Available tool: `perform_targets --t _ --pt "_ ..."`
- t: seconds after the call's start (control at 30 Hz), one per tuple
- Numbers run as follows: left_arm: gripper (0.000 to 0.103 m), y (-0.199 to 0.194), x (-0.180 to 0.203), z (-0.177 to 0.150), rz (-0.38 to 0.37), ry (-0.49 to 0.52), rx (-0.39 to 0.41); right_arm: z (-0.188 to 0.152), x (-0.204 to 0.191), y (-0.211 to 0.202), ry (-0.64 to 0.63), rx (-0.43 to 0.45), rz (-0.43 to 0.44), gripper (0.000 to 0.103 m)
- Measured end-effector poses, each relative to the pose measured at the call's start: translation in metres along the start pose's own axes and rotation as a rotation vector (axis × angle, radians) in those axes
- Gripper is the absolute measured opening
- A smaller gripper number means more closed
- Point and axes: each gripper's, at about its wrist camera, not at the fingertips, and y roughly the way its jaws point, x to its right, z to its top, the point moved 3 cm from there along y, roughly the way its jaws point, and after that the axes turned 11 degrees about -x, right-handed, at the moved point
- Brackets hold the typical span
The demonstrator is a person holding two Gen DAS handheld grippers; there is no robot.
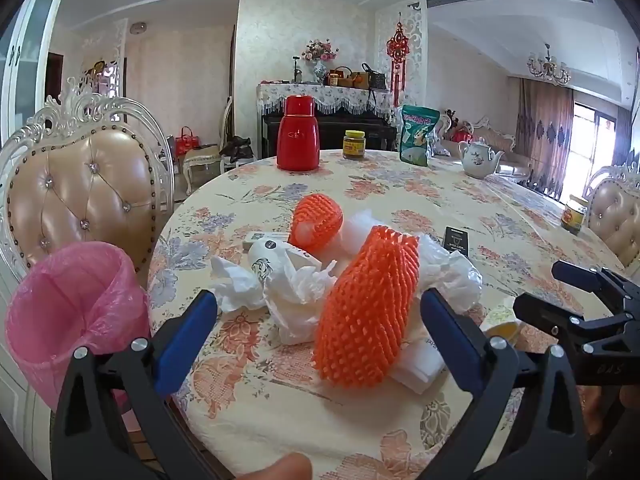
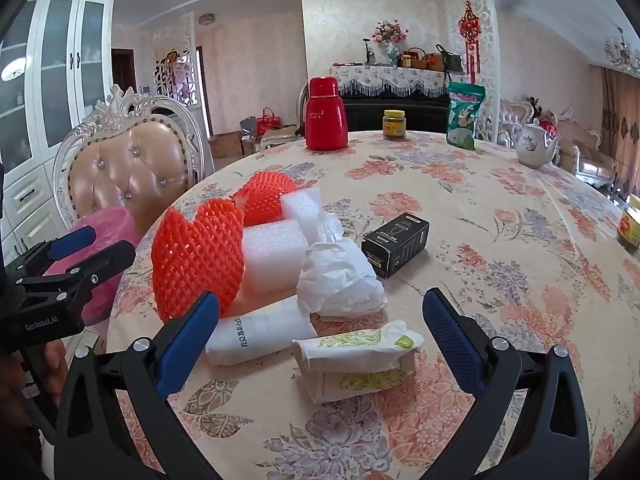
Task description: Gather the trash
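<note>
A pile of trash lies on the floral table (image 1: 360,420). A large orange foam net (image 1: 368,312) lies nearest my left gripper (image 1: 318,322), which is open with its fingers on either side of the net. A smaller orange net (image 1: 316,220), crumpled white paper (image 1: 288,292), white foam blocks (image 2: 276,252) and a black box (image 2: 394,242) lie around it. My right gripper (image 2: 320,332) is open just above a green-printed paper wrapper (image 2: 356,356). A white packet (image 2: 256,336) and a white plastic bag (image 2: 340,276) lie close by. A pink-lined bin (image 1: 76,312) stands left of the table.
At the table's far side stand a red thermos (image 1: 298,134), a jar (image 1: 354,144), a green snack bag (image 1: 416,136) and a white teapot (image 1: 478,158). Another jar (image 1: 574,214) sits at the right edge. A padded chair (image 1: 84,188) stands behind the bin.
</note>
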Motion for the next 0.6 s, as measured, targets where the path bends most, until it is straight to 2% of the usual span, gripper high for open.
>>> perform_targets --t 0.17,0.6 --pt "0.099 0.0004 -0.0075 0.0012 -0.027 -0.034 0.0 0.0001 -0.0008 -0.0007 -0.002 0.014 0.003 0.095" --pt "0.099 -0.0002 -0.0037 0.0002 -0.017 -0.026 -0.002 0.0002 -0.0002 -0.0011 0.0 0.013 0.003 0.095"
